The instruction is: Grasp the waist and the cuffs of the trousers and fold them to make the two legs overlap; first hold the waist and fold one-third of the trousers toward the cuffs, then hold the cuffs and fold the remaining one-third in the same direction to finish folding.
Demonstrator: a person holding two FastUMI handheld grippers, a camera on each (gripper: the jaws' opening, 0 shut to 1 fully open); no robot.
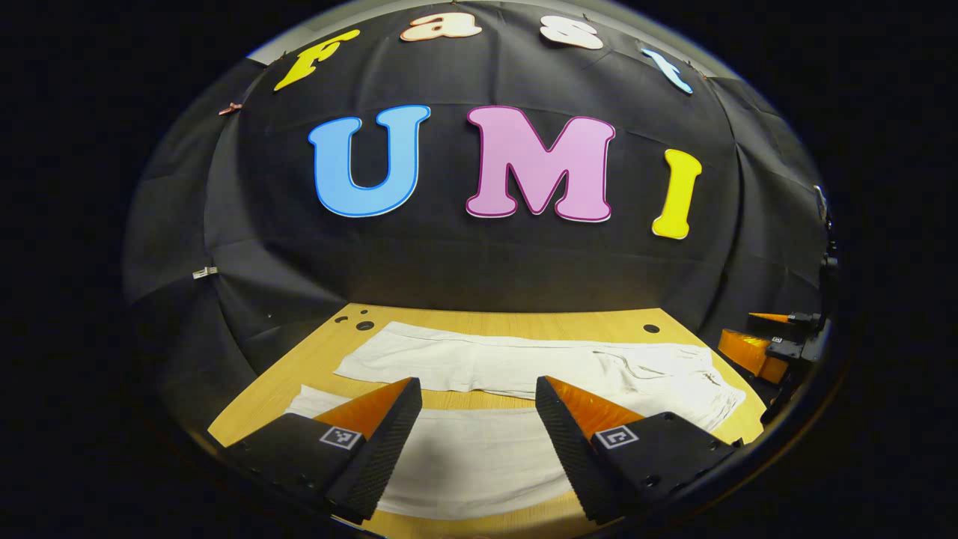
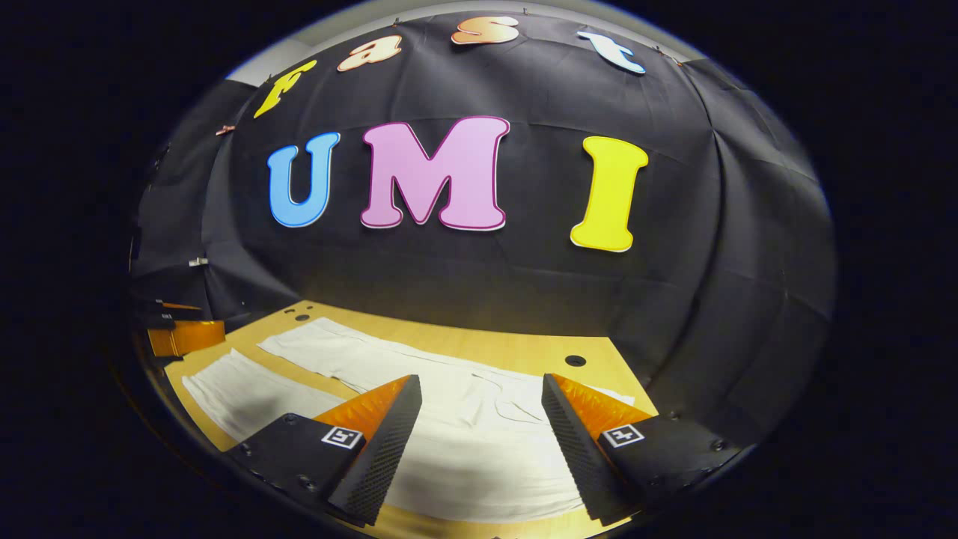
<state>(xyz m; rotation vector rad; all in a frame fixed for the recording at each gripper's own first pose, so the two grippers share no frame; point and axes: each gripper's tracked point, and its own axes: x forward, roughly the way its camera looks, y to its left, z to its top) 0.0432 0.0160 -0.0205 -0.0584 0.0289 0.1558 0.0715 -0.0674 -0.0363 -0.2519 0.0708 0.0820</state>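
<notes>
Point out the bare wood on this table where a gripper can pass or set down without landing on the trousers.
Free: the strip of table between the trousers and the booth's back wall, and the narrow wedge between the two legs. In the right gripper view, the corner by the round hole is bare. Crowded: the near middle, where cloth lies under the left gripper and right gripper.

A staged recording booth, not a lived-in room.

Creased black cloth (image 1: 479, 254) hangs as a backdrop on every visible side, pinned with small clips (image 1: 203, 272). In front of it stands a bare light wooden table (image 2: 479, 346) with round holes (image 2: 575, 361) drilled in its top, lit from above.
</notes>
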